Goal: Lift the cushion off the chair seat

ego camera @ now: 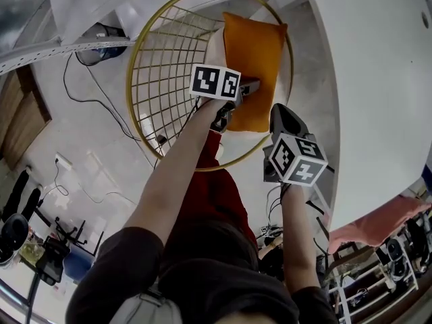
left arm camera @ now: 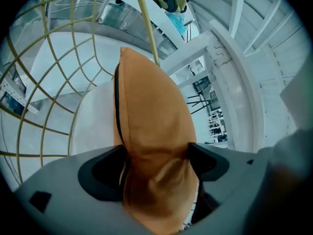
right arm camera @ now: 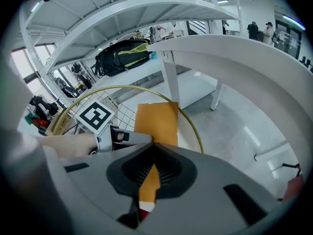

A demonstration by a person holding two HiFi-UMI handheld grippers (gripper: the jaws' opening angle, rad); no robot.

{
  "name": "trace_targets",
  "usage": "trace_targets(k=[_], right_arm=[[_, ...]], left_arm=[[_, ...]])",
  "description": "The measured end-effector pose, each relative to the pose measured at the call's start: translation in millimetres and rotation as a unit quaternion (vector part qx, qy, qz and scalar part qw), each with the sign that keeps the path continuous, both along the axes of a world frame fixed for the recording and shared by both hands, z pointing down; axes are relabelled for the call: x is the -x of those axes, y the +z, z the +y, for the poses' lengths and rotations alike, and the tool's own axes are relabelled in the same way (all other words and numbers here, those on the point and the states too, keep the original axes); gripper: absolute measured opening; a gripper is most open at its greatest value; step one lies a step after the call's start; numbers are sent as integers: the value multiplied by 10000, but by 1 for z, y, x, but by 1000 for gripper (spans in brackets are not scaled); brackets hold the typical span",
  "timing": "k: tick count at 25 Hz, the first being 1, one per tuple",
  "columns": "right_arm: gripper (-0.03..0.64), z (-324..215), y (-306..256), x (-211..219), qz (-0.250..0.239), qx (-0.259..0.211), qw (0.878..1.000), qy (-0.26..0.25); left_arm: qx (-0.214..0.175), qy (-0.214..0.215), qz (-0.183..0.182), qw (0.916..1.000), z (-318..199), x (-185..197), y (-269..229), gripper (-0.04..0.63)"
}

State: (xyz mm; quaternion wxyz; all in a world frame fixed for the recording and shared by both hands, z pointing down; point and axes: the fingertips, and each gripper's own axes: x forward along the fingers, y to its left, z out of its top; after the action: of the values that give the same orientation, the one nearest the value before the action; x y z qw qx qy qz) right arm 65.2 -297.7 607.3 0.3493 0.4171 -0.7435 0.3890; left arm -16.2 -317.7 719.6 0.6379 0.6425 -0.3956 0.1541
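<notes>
An orange cushion [ego camera: 253, 59] [right arm camera: 156, 121] lies on the white seat [ego camera: 216, 42] of a round gold wire chair [ego camera: 135, 66]. My left gripper [ego camera: 251, 86] reaches in from the cushion's left edge. In the left gripper view the cushion [left arm camera: 151, 131] fills the gap between the wide-spread jaws and touches both fingers without looking squeezed. My right gripper [ego camera: 280, 112] hovers by the cushion's near right corner. Its jaws [right arm camera: 153, 145] meet at the tips, and only a thin strip of orange shows through the slit. The left gripper's marker cube [right arm camera: 95, 115] shows beside it.
A large white curved table [ego camera: 378, 79] runs close along the chair's right side. Cables [ego camera: 88, 93] and a power strip [ego camera: 64, 160] lie on the floor to the left. A black backpack [right arm camera: 122, 53] sits on a far table. A rack with pink cloth [ego camera: 378, 228] stands near right.
</notes>
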Motion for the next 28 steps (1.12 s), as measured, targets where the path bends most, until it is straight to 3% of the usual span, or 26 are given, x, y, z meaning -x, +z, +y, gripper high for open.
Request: trace_targets(k=[10, 16, 28], right_arm=[[18, 9, 4, -15, 61, 133, 9998, 110], [18, 7, 18, -9, 46, 179, 9998, 118], [18, 33, -24, -39, 14, 64, 9997, 247]], left_arm=[[-45, 65, 114, 9999, 1, -14, -1, 416], [-72, 71, -107, 9999, -6, -8, 14, 409], [-404, 293, -509, 9975, 6, -37, -36, 271]])
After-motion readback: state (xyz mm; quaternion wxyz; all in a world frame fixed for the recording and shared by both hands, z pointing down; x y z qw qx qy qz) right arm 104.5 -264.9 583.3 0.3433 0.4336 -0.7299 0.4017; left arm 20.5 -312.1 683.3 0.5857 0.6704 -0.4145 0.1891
